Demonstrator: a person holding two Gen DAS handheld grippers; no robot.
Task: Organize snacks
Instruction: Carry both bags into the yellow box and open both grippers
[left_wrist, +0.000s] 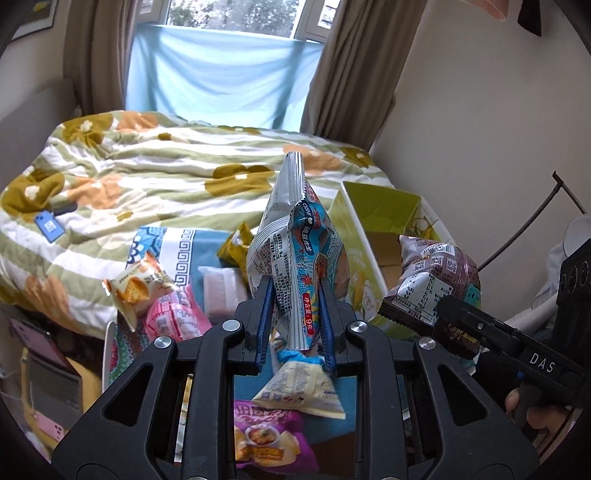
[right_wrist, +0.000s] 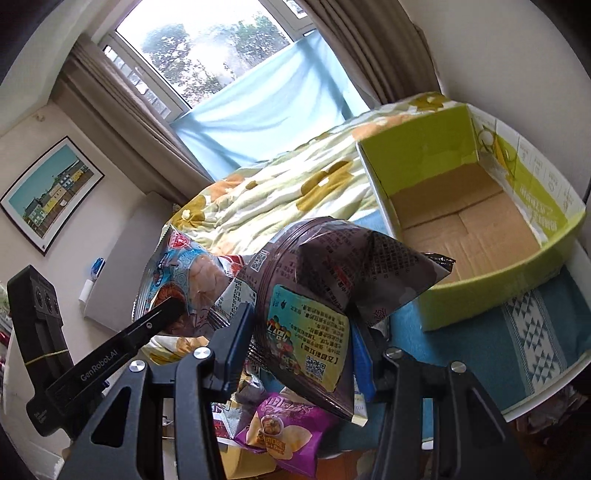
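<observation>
in the left wrist view, the left gripper (left_wrist: 295, 314) had its fingers (left_wrist: 264, 317) pinched tight on a blue and silver snack packet (left_wrist: 295, 240), which stood upright between them, lifted clear of the pile. below it lay a pale yellow packet (left_wrist: 303, 387) and a purple chip bag (left_wrist: 269, 435) on the blue patterned cloth (left_wrist: 207, 240) covering the surface. an orange packet (left_wrist: 138, 288) and a pink packet (left_wrist: 173, 317) lay to the left, near the flowered quilt (left_wrist: 166, 166) on the bed. to the right, the right gripper (left_wrist: 454, 325) held a brown snack bag (left_wrist: 436, 280) in front of the green cardboard box (left_wrist: 373, 210).

in the right wrist view, the right gripper (right_wrist: 299, 343) had its fingers (right_wrist: 236, 339) closed narrowly on the brown snack bag (right_wrist: 332, 288), held up and tilted. the green cardboard box (right_wrist: 491, 295) sat open just beyond it to the right on the cloth, only bare cardboard showing on its floor. to the left, the left gripper (right_wrist: 173, 306) carried the blue and silver snack packet (right_wrist: 184, 273). the purple chip bag (right_wrist: 284, 432) lay underneath.
</observation>
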